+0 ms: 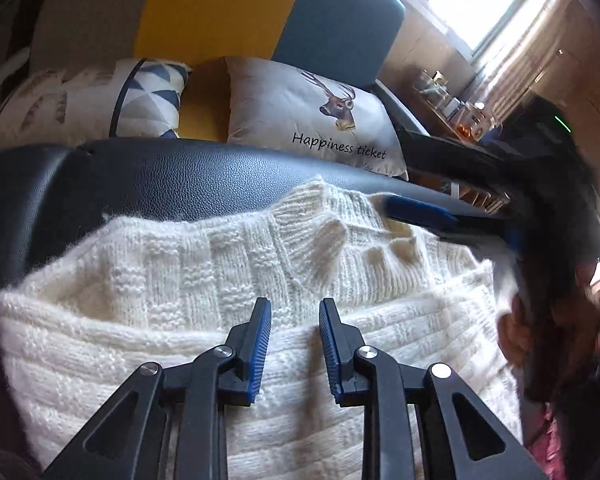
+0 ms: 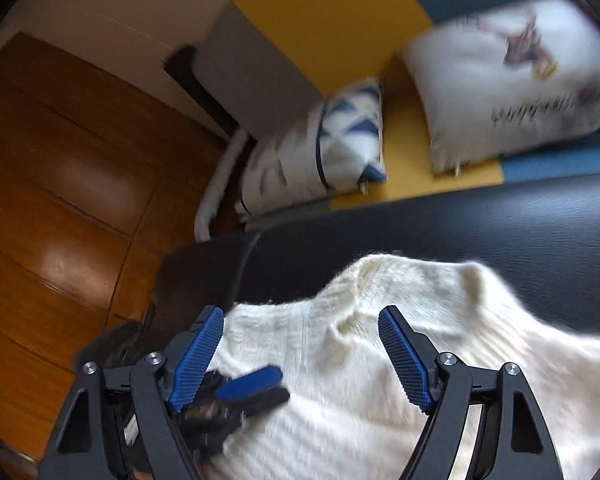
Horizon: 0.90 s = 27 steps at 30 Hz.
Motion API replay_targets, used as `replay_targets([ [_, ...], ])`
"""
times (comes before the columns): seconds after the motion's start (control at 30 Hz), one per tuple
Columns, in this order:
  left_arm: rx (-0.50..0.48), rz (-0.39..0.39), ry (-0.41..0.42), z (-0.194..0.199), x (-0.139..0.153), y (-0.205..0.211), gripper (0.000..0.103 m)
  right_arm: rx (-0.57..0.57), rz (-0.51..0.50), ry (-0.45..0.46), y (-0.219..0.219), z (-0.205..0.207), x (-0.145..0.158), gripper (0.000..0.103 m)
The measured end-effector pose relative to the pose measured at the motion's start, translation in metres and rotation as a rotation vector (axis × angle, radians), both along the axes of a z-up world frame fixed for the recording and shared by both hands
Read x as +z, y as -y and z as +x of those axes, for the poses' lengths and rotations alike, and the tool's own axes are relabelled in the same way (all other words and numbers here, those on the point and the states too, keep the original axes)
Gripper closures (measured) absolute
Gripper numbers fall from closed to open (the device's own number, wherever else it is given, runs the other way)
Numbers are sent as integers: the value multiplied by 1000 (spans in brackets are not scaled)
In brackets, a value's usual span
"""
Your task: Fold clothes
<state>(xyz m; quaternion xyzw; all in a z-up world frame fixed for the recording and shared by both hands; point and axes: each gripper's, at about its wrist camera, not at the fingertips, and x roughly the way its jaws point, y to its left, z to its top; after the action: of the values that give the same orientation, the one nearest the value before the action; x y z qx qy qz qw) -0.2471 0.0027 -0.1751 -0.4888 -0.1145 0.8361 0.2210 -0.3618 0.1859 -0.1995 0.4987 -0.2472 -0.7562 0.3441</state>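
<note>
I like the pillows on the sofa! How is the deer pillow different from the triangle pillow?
The deer pillow shows a stag and the words "Happiness ticket"; the triangle pillow has blue and grey triangles and no words. The deer pillow sits to the right, the triangle pillow to the left. Both are whitish, square and lean on the sofa.

A cream knitted sweater (image 1: pixel 220 280) lies partly folded on a black leather surface (image 1: pixel 180 176). The left gripper (image 1: pixel 295 344) hovers over it, jaws slightly apart and empty. The right gripper (image 1: pixel 420 216) reaches in near the collar. Behind sit a deer cushion (image 1: pixel 312 112) and a triangle-patterned cushion (image 1: pixel 100 100).
</note>
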Motion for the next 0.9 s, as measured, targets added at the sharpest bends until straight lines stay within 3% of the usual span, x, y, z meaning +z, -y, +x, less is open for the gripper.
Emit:
replay_targets([
  [0.2, 9, 38, -29, 7, -5, 6, 79, 95, -120, 121, 34, -19, -32, 22],
  [0.33, 17, 41, -51, 12, -7, 7, 79, 56, -306, 59, 39, -27, -30, 23],
  [0.4, 19, 42, -46, 11, -7, 6, 79, -14, -162, 66, 43, -35, -39, 23],
  [0.47, 21, 48, -40, 11, -6, 5, 79, -10, -103, 63, 45, -40, -40, 30],
  [0.6, 18, 66, -35, 11, -3, 5, 78, 34, -114, 26, 29, -27, -17, 28],
  [0.67, 17, 75, -32, 11, -2, 5, 78, 37, -71, 18, 20, -19, -12, 18],
  [0.83, 12, 65, -69, 17, 4, -1, 78, 99, -39, 125, 13, -25, -35, 17],
  [0.9, 13, 70, -59, 16, 3, -1, 78, 108, -48, 117, 24, -28, -37, 15],
])
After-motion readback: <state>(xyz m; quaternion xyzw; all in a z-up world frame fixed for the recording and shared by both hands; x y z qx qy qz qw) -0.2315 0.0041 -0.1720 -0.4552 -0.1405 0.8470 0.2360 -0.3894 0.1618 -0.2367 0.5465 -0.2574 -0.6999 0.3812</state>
